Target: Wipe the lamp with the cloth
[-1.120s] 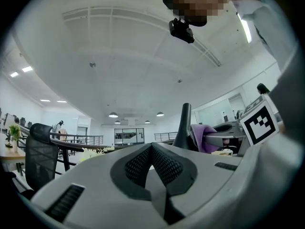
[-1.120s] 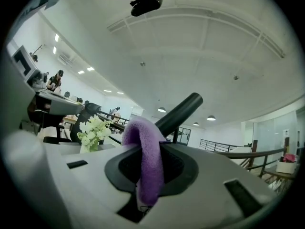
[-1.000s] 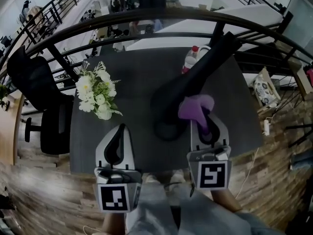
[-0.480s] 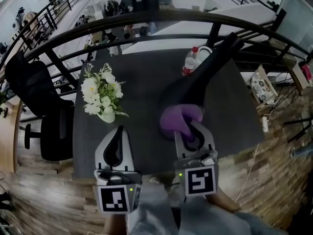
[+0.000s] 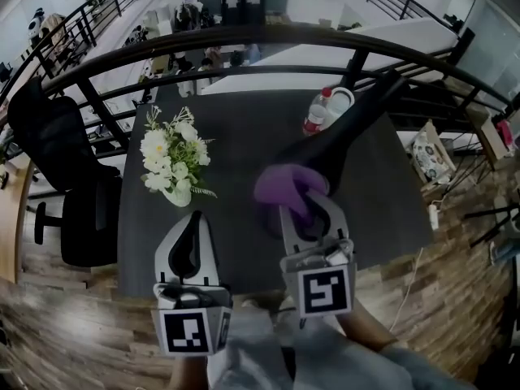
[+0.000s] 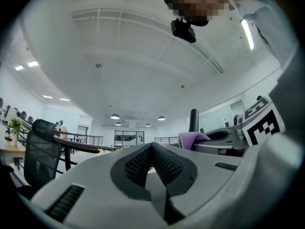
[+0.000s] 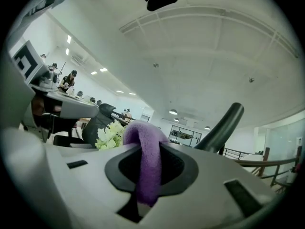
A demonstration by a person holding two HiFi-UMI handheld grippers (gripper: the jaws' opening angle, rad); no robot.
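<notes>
A black lamp (image 5: 341,140) leans from the table's middle toward the far right; its arm (image 7: 220,127) also shows in the right gripper view. My right gripper (image 5: 302,208) is shut on a purple cloth (image 5: 286,188), which bunches over the lamp's lower end near the base. In the right gripper view the cloth (image 7: 147,161) hangs pinched between the jaws. My left gripper (image 5: 188,250) is shut with nothing in it, at the table's near edge, left of the lamp. The left gripper view shows the closed pads (image 6: 153,166) and the cloth (image 6: 193,138) beyond.
A vase of white flowers (image 5: 171,162) stands left of centre on the dark table (image 5: 236,128). A bottle and a white container (image 5: 325,108) sit at the far right. A black office chair (image 5: 69,185) is left of the table; a railing runs behind.
My right gripper has carried the cloth leftward and nearer along the lamp, from its arm down to the base end. The left gripper stays put.
</notes>
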